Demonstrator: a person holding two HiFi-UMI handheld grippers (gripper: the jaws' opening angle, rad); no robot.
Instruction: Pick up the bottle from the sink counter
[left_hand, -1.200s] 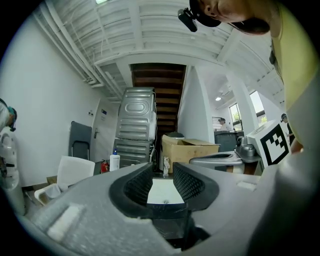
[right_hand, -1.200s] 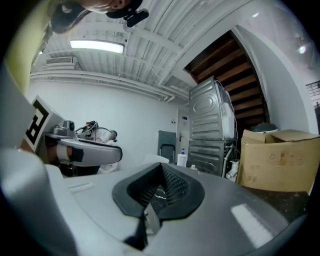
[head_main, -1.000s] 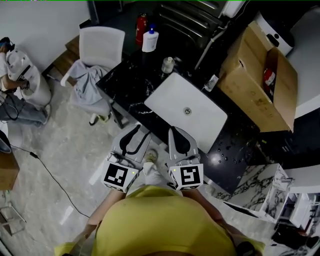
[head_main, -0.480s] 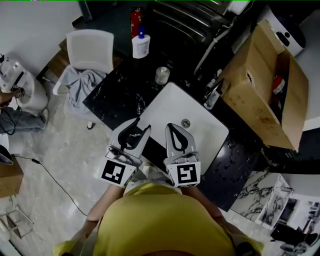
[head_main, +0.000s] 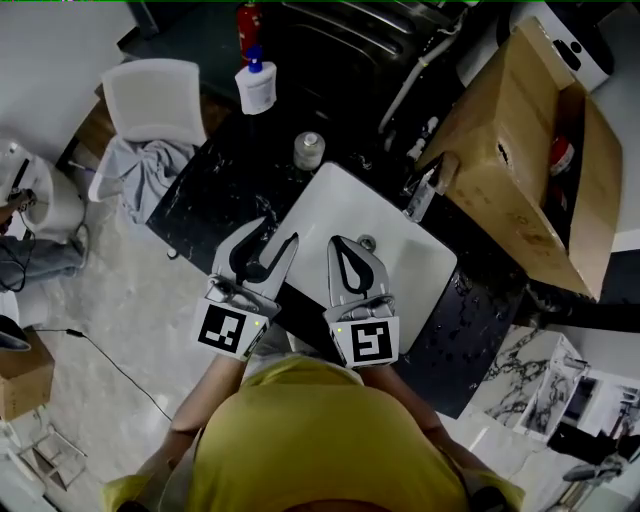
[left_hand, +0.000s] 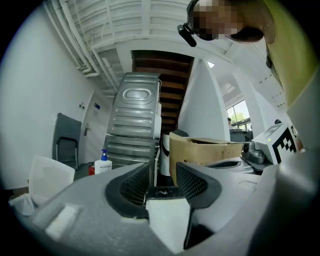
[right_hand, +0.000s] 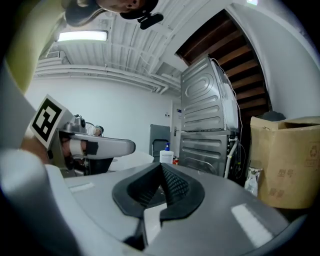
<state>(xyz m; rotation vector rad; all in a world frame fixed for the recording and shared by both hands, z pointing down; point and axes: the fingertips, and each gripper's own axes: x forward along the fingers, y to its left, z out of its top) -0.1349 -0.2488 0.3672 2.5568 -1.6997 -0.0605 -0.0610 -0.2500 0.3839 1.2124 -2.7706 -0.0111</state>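
At the sink's (head_main: 335, 200) near edge, the left gripper (head_main: 280, 231) is held spread, jaws just opened wider around nothing; the right gripper (head_main: 343, 242) is pressed together, empty, the bottle (head_main: 257, 86) untouched.

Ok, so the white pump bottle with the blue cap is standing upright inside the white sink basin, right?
Not quite. The pump bottle does stand upright, but not inside the basin. It is on the black counter, at the far end to the left of the sink. The head view shows this.
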